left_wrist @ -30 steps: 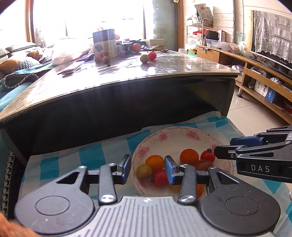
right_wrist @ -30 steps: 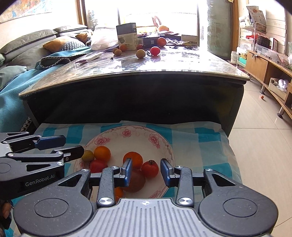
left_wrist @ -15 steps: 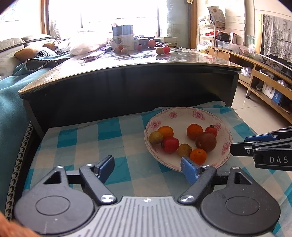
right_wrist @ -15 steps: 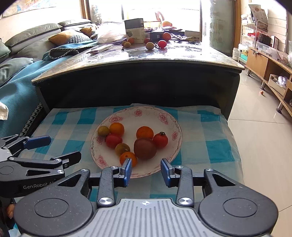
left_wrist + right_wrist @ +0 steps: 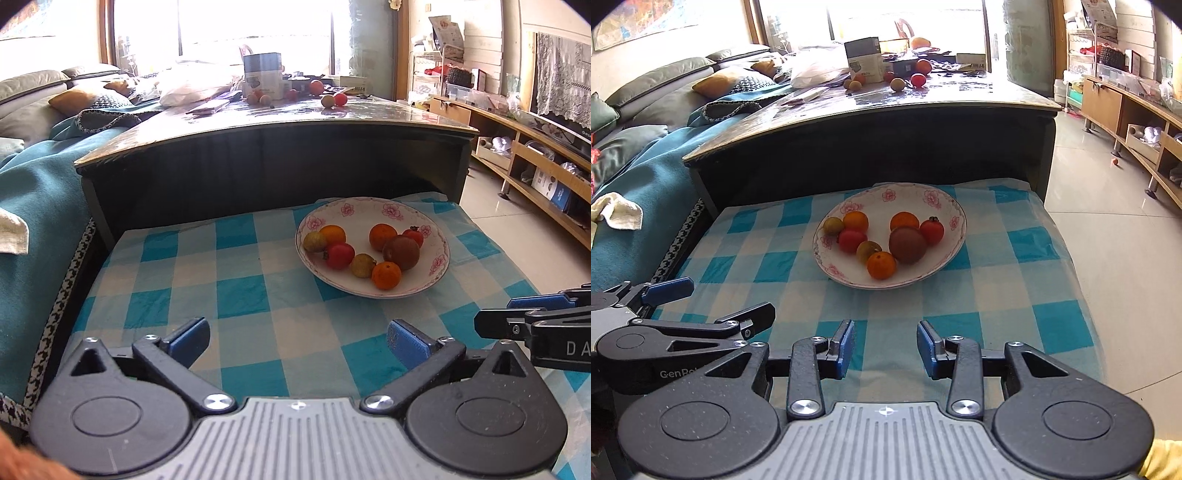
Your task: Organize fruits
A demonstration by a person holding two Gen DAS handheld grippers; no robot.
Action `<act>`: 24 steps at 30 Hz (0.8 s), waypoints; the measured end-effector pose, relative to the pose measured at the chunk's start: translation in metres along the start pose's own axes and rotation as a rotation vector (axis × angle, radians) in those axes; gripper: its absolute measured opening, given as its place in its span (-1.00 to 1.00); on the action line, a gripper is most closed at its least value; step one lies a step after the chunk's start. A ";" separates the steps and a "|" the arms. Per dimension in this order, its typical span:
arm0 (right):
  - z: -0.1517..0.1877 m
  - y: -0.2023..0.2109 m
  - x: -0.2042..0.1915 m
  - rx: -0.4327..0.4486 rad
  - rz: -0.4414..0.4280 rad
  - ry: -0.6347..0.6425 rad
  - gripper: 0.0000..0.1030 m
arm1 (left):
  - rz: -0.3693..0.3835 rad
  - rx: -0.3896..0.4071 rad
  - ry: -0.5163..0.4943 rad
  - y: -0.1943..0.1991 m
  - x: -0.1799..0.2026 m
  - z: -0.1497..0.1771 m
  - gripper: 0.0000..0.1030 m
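Note:
A white floral plate (image 5: 436, 236) (image 5: 955, 210) sits on a blue checked cloth (image 5: 240, 295) (image 5: 997, 295) and holds several small fruits: oranges, red tomatoes, yellowish ones and a dark brown fruit (image 5: 401, 252) (image 5: 907, 244). My left gripper (image 5: 297, 338) hovers over the cloth's near part, open wide and empty, well short of the plate. My right gripper (image 5: 885, 345) is open and empty too, near the front edge. Each gripper shows at the side of the other's view.
Behind the cloth stands a dark coffee table (image 5: 280, 122) (image 5: 879, 107) with more loose fruits (image 5: 334, 99), a box (image 5: 261, 75) and a plastic bag. A teal-covered sofa (image 5: 639, 177) is at the left. Tiled floor (image 5: 1115, 229) and a wooden shelf unit lie to the right.
Both grippers have pulled back and risen away from the plate, which now lies farther off. The left gripper has opened much wider; the right has stayed open.

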State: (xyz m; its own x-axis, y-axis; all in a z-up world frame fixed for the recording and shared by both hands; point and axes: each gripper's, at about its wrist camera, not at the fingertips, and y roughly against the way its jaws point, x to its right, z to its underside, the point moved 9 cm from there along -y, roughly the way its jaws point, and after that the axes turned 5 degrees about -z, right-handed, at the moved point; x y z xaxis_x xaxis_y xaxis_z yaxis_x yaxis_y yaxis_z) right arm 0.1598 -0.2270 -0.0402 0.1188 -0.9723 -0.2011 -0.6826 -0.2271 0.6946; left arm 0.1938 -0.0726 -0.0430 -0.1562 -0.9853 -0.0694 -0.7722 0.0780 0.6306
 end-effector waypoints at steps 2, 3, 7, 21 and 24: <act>0.006 0.005 -0.001 -0.004 0.003 -0.012 -0.38 | 0.004 -0.010 0.007 0.005 0.000 0.005 1.00; 0.010 0.007 -0.002 -0.008 0.003 -0.016 -0.38 | 0.006 -0.014 0.010 0.008 0.000 0.009 1.00; 0.024 0.016 -0.008 -0.021 0.004 -0.022 -0.37 | 0.005 -0.030 -0.002 0.019 0.000 0.021 1.00; 0.061 0.044 -0.024 -0.040 0.010 -0.028 -0.36 | 0.021 -0.087 -0.029 0.052 0.008 0.053 1.00; 0.066 0.047 -0.025 -0.043 0.012 -0.029 -0.35 | 0.020 -0.085 -0.030 0.058 0.007 0.056 1.00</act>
State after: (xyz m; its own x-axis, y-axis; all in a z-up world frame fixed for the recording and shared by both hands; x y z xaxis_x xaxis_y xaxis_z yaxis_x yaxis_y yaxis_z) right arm 0.0766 -0.2094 -0.0478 0.0894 -0.9732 -0.2120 -0.6519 -0.2181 0.7262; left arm 0.1129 -0.0669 -0.0501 -0.1905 -0.9785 -0.0786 -0.7141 0.0832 0.6950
